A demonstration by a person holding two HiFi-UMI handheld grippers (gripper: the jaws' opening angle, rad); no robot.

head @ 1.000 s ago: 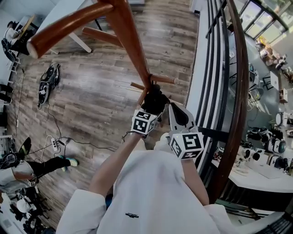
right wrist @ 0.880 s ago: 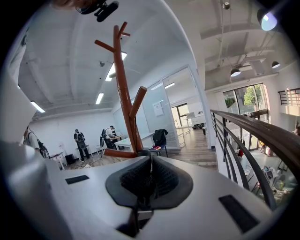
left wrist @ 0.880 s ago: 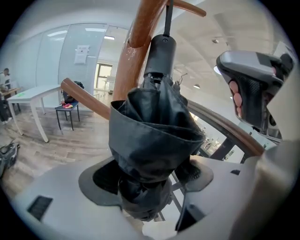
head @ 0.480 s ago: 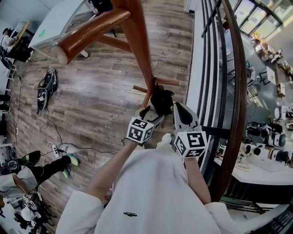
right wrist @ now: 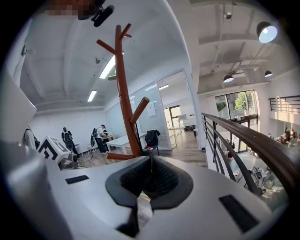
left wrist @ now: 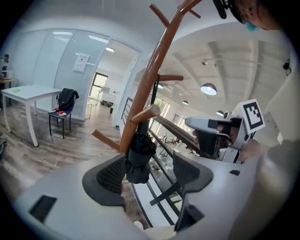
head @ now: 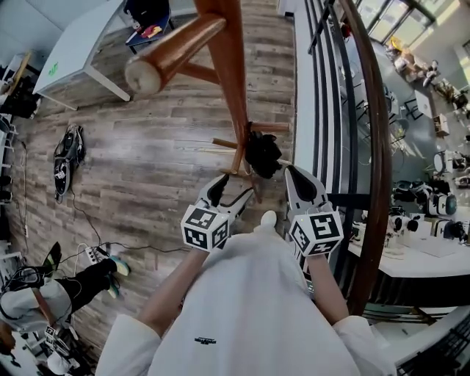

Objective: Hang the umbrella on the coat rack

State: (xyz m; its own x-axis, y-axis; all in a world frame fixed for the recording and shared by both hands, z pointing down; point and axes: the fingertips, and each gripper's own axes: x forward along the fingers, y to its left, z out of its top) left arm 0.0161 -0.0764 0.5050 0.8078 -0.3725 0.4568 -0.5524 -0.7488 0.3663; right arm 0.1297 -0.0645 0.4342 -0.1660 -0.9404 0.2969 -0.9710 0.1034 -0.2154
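Note:
The wooden coat rack [head: 233, 88] rises just ahead of me. A folded black umbrella [head: 263, 153] hangs from one of its low pegs, free of both grippers. My left gripper [head: 231, 192] is open a little short of it; in the left gripper view the umbrella [left wrist: 138, 157] shows beyond the parted jaws of that gripper [left wrist: 149, 173], hanging beside the rack [left wrist: 154, 79]. My right gripper [head: 292, 176] is shut to the umbrella's right, apart from it. In the right gripper view its pads [right wrist: 150, 180] meet with nothing seen between them, and the rack [right wrist: 123, 93] stands at left.
A railing with a brown handrail [head: 378, 147] runs close along the right. A white table [head: 81, 48] and a chair with a jacket [head: 147, 15] stand at the back left. Cables and a power strip [head: 92, 253] lie on the floor near a seated person [head: 44, 290].
The left gripper has let go of the umbrella, opened and drawn back toward me. The right gripper has also pulled back. The umbrella stays hanging on the peg.

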